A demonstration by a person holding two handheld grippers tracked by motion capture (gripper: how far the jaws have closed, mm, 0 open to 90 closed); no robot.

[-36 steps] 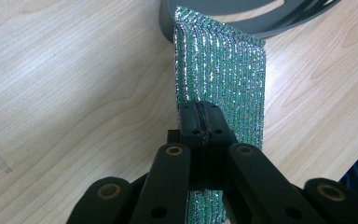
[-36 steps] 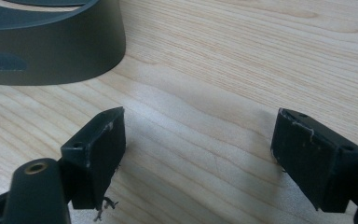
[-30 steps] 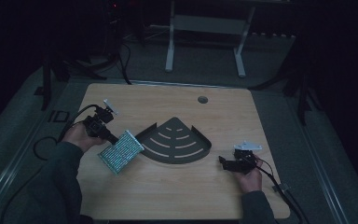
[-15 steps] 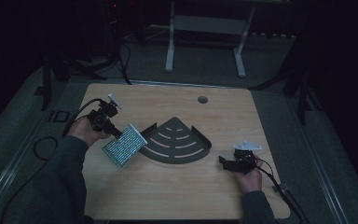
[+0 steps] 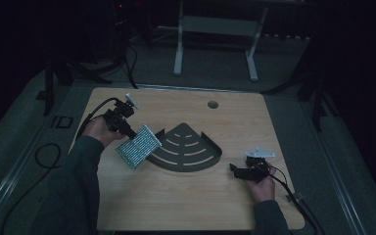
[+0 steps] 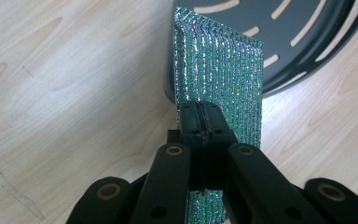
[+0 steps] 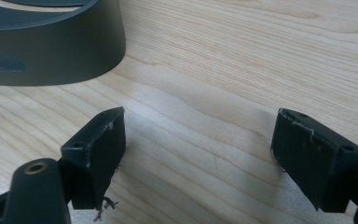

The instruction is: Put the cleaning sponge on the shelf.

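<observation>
the left gripper (image 5: pixel 133 133) is clamped on a glittery green scouring pad (image 5: pixel 138 146), its jaws pressed tight on the pad's near edge, as the left gripper view (image 6: pixel 200 122) shows with the pad (image 6: pixel 223 74) standing on edge above the wood. since a second ago the hand has carried the pad up the table and a little higher: earlier it lay lower left of the dark fan-shaped slotted tray (image 5: pixel 186 149), well short of its straight wall; now its far corner sits at the tray's left wall, overlapping the rim in the left gripper view (image 6: pixel 279 28). the pad hangs tilted, held off the wooden table (image 5: pixel 176 205).

the right gripper (image 5: pixel 236 170) has not shifted; it rests near the tray's right corner, jaws wide apart with nothing between them, bare wood beneath (image 7: pixel 198 154) and the tray's curved wall (image 7: pixel 51 51) just ahead.
</observation>
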